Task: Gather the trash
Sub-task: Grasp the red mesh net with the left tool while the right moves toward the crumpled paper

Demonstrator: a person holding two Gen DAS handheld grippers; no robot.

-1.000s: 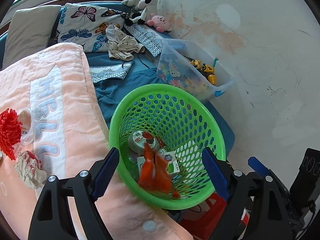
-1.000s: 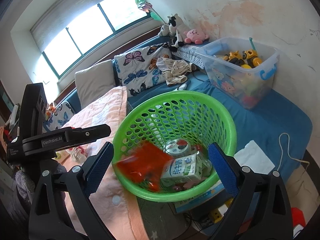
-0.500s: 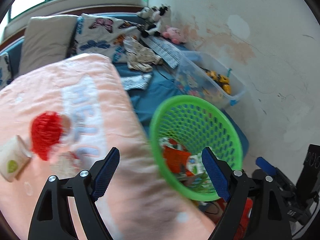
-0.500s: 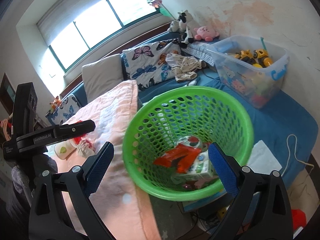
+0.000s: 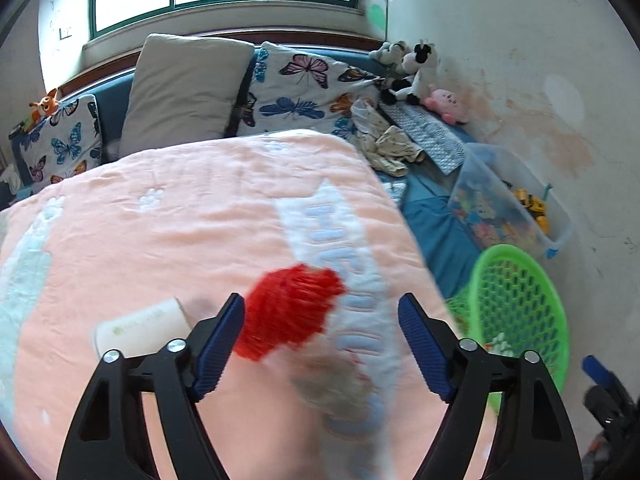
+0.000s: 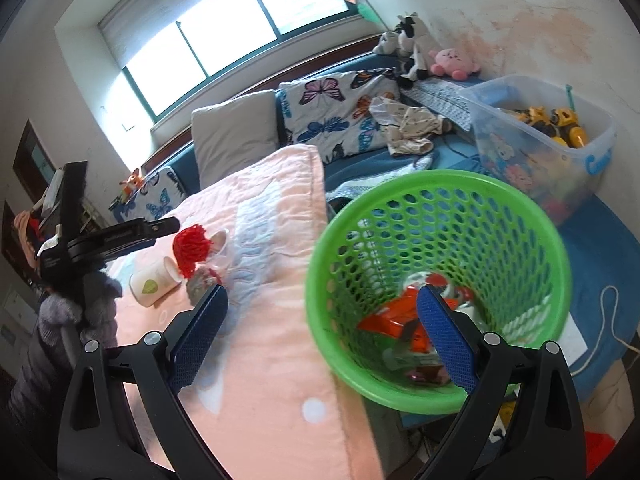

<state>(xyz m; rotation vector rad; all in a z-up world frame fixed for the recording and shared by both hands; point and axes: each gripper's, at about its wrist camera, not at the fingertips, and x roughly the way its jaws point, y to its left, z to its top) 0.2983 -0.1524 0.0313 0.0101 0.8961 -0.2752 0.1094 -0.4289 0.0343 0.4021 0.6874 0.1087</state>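
Left tongs apart, just been narrowing, lined up on the red frilly trash; basket waits at 3 o'clock; right tongs apart, empty.

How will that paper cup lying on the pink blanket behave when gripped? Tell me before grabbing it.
The paper cup lies on its side on the soft pink blanket, so a nudge would probably roll it. It looks thin-walled and empty, so likely light and easily crushed. The open left gripper, its jaws just narrowing with nothing clamped, should probably squeeze gently.
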